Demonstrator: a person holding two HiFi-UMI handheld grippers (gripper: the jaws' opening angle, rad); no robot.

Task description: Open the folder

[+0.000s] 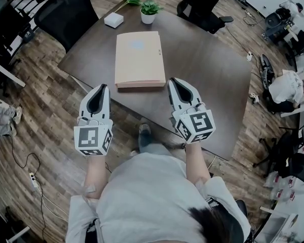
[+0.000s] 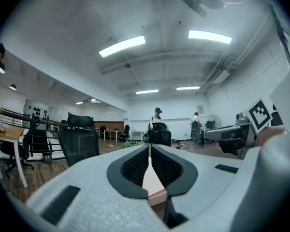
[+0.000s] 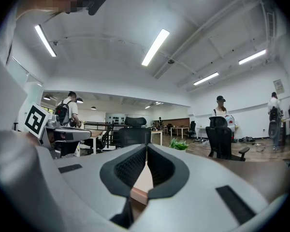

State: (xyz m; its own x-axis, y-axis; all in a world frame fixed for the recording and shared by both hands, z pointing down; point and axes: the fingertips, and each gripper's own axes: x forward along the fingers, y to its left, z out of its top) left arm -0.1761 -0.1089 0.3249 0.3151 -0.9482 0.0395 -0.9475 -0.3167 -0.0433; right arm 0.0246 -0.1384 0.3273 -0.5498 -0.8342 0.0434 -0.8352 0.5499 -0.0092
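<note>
Two grey two-jaw grippers hover level over the near edge of the dark brown wooden surface (image 1: 207, 90). The left gripper (image 1: 102, 86) sits at 7 o'clock of the flat beige cardboard folder (image 1: 139, 57) and the right gripper (image 1: 173, 80) at 5 o'clock. Each gripper's jaws are closed tip to tip and hold nothing; the folder shows beyond them, untouched. It lies closed near the middle of the surface, its near edge just ahead of both tips.

Most likely trouble: closed jaws cannot pinch a thin cover, so an advance like this would probably shove the whole folder along the smooth surface toward 12 o'clock. A pinch taken too deep could catch the pages or the back cover too and lift the whole folder. I cannot tell which edge is the spine, and pulling there would drag the folder rather than open it.

At 12 o'clock a small green plant in a white pot (image 1: 149, 11) and a white square box (image 1: 114, 19) stand near the folder's far edge, so a cover swung that way could knock them. At 3 o'clock there is broad bare surface. At 9 o'clock the strip is narrower before the surface's edge.
</note>
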